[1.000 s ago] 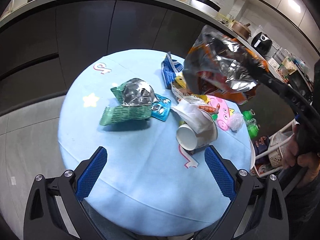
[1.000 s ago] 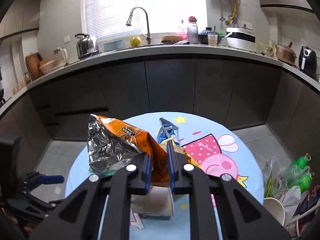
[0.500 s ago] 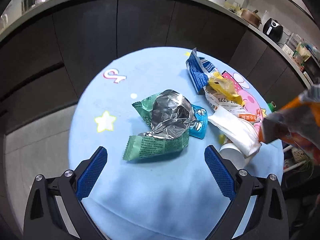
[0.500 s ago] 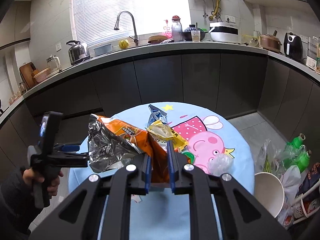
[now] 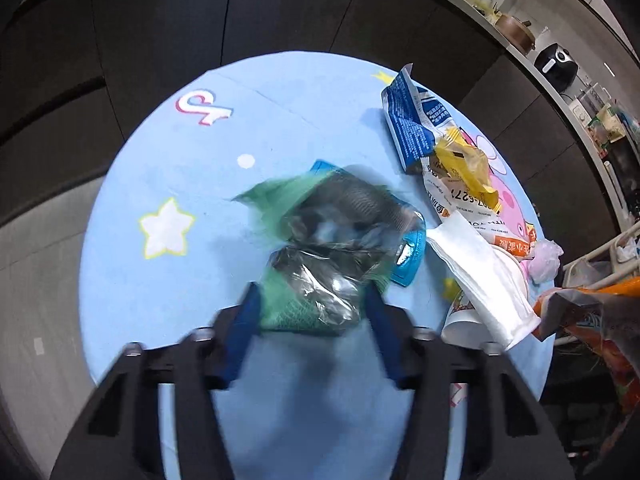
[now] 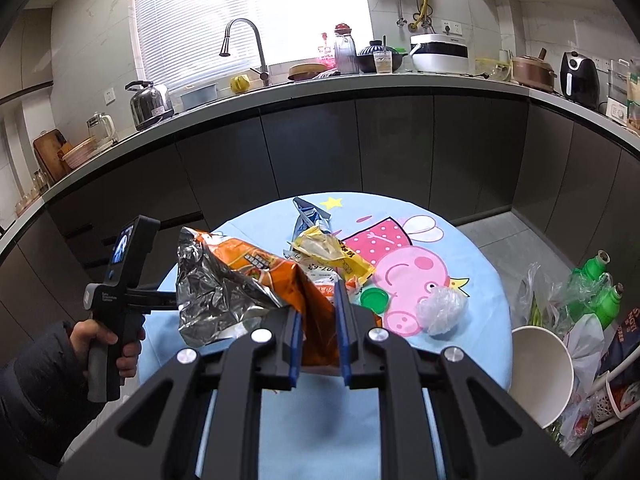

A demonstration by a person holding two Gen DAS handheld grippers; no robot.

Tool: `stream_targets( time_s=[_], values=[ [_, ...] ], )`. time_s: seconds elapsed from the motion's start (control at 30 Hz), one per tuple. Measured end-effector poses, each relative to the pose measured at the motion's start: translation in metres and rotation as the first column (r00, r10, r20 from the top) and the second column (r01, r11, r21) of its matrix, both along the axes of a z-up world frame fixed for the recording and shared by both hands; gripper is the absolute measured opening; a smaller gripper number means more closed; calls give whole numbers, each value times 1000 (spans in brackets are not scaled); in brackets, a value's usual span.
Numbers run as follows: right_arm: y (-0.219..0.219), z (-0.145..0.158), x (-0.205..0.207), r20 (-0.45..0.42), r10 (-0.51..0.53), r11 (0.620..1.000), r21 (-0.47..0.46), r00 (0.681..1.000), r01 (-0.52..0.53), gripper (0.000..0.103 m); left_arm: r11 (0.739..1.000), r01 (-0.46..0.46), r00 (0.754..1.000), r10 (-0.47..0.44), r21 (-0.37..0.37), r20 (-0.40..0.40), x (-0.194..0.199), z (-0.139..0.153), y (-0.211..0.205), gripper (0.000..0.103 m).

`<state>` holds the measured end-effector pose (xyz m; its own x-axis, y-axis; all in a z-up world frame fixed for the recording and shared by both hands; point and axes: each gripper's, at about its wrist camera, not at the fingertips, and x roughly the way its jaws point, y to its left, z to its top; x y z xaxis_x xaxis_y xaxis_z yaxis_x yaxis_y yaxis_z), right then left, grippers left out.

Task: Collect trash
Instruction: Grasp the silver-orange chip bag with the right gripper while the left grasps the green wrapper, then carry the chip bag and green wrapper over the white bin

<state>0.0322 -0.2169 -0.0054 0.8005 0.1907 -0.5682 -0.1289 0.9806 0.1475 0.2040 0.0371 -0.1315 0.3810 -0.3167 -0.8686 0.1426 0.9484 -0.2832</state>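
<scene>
Trash still litters a round table (image 5: 168, 312) covered in a pale blue cartoon cloth, with two pieces in hand. An orange, foil-lined snack bag (image 6: 256, 280) is clamped between the blue pads of the right gripper (image 6: 318, 336) and held up at the table's near edge. The left gripper (image 5: 312, 332) has its fingers either side of a crumpled green and silver foil wrapper (image 5: 316, 252) mid-table; motion blur hides whether they have fully pinched it, though they look nearly closed on it.

By the look of things the job is at an early stage: nothing visible has reached a bin. Left on the cloth are a teal wrapper (image 5: 410, 254) under the green one, a blue packet (image 5: 408, 128), a yellow wrapper (image 5: 466, 168), a white printed packet (image 5: 464, 200), a white napkin (image 5: 480, 272) draped over a tipped paper cup (image 5: 464, 324), a green bottle cap (image 6: 374, 300) and a balled clear plastic film (image 6: 442, 310). Beside the table, bags hold green bottles (image 6: 600, 284) and a large paper cup (image 6: 540, 372).

Legible print is scarce: digits on the white packet, partly covered, read roughly "627"; the cloth bears a Peppa Pig figure (image 6: 404, 276) and a TikTok-style note logo (image 5: 202, 106).
</scene>
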Motion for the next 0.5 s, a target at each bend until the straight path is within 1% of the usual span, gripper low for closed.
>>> stream_targets(
  time_s=[0.07, 0.1, 0.17, 0.23, 0.33, 0.5],
  values=[
    [-1, 2, -1, 5, -3, 1000, 2, 1000, 3, 16, 1000, 1, 1000, -1, -30, -16, 0, -3, 1, 1],
    [-2, 3, -1, 8, -7, 1000, 3, 1000, 7, 16, 999, 1, 1000, -2, -39, -17, -1, -2, 1, 1],
    [-4, 3, -3, 13, -9, 1000, 8, 1000, 9, 16, 1000, 4, 1000, -4, -26, 7, -8, 3, 0, 0],
    [-5, 3, -5, 16, -16, 1000, 11, 1000, 16, 16, 999, 7, 1000, -6, -34, 28, -15, 10, 0, 0],
    [-8, 5, -8, 24, -26, 999, 20, 999, 26, 16, 999, 13, 998, -10, -51, 67, -26, 28, -1, 0],
    [-17, 11, -15, 44, -57, 998, 33, 997, 56, 16, 995, 52, 989, -40, -81, 145, -46, 69, -9, 0]
  ],
)
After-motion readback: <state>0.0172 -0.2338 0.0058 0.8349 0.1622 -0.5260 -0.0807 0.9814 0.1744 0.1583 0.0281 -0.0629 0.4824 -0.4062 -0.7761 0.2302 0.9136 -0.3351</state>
